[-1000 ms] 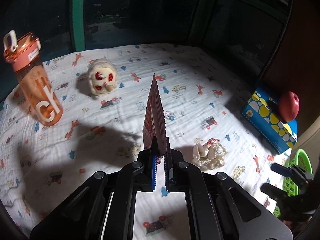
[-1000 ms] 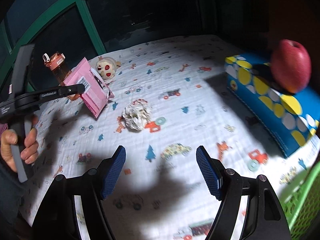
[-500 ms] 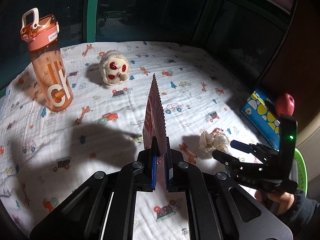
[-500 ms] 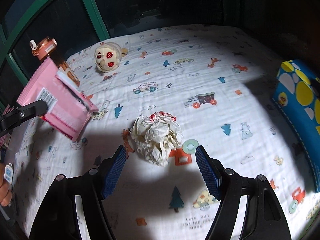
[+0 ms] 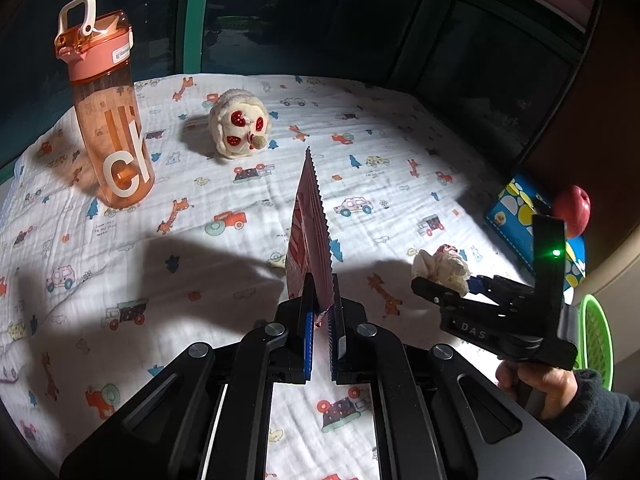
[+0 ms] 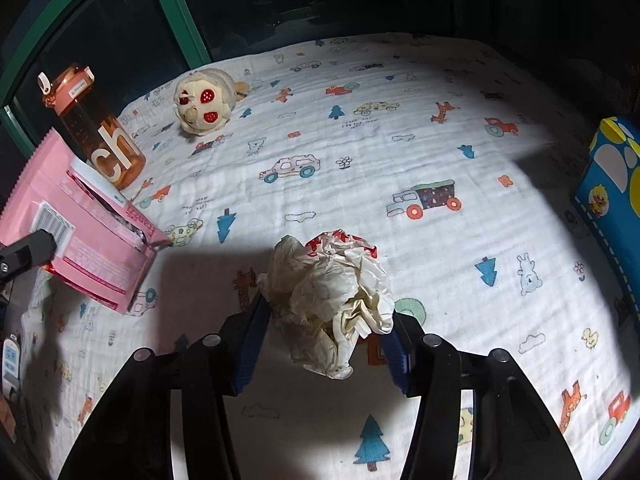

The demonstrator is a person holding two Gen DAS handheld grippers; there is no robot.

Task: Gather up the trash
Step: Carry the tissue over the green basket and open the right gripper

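My left gripper point(image 5: 320, 312) is shut on a pink snack wrapper point(image 5: 310, 232), held edge-on above the printed bedsheet; the wrapper also shows in the right wrist view point(image 6: 76, 232). A crumpled paper ball point(image 6: 332, 300) lies on the sheet between the blue pads of my right gripper point(image 6: 324, 332). The jaws stand close on both sides of the ball, touching or nearly touching it. In the left wrist view the right gripper point(image 5: 452, 284) reaches the paper ball point(image 5: 440, 268) from the right.
An orange water bottle point(image 5: 108, 120) stands at the far left. A plush toy point(image 5: 240, 128) lies at the back. A blue box point(image 5: 524, 224) with a red apple point(image 5: 574, 210) sits at the right. A green basket point(image 5: 596, 336) is at the right edge.
My right gripper moved forward onto the paper ball and its jaws narrowed around it. My left gripper kept the wrapper and shifted slightly.
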